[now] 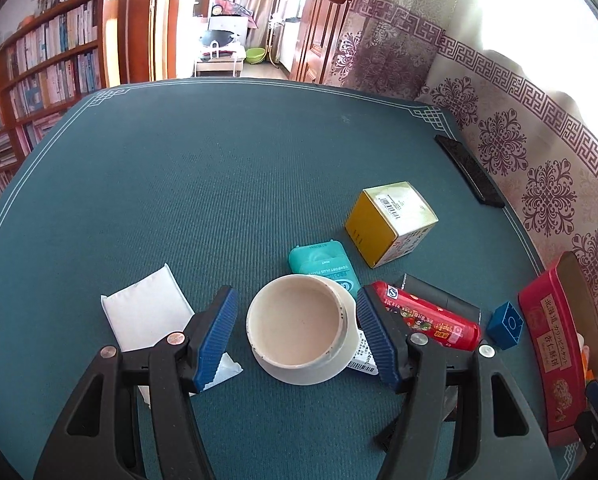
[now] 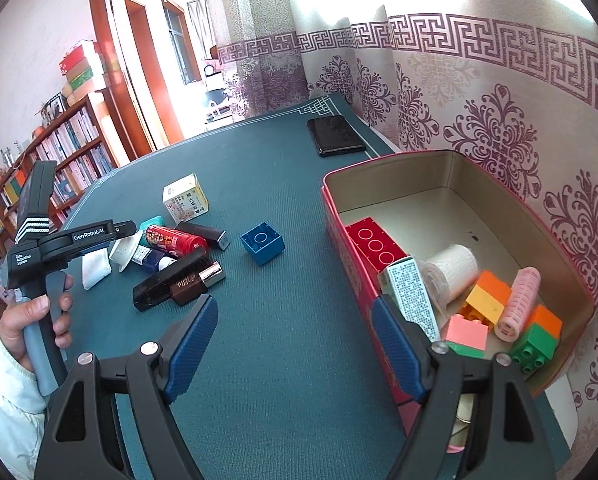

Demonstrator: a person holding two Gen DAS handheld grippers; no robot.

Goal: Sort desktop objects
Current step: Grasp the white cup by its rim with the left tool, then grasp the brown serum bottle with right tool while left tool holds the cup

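**K:** Between the left gripper's [image 1: 295,332] blue fingers [image 1: 215,332] sits the white round cup [image 1: 299,328], mouth up. Fingers released, gaps visible on both sides, nothing gripped. Looks like the approach step for a pick.

**M:** Cup's neighbours?

**K:** Crowded. Teal floss case [image 1: 323,266] just behind it, red tube [image 1: 427,316] against the right-hand finger, white packet [image 1: 147,312] under the left-hand one. A labelled item pokes out from under the cup rim; can't tell what it is. Yellow box [image 1: 391,224] sits farther back, clear of the cup.

**M:** Right side?

**K:** Right gripper [image 2: 295,344] hovers over bare tabletop [image 2: 291,320] beside the red tin [image 2: 347,248]. Fingers apart, empty. Tin already holds building bricks, two rolls and a printed carton leaning on its near wall, so I judge sorting is partway done. Blue brick [image 2: 262,242] sits alone on the tabletop between the pile and the tin.

**M:** Next move?

**K:** My read: lower the left a bit, centre on the cup wall, close. The right-hand finger needs to slip between cup and red tube without dragging the tube. Cup is wide relative to the opening, so little margin. Then lift straight up before carrying it to the tin.

**M:** Risk?

**K:** Rigid round wall on ribbed pads, could rotate out if squeezed off-centre.
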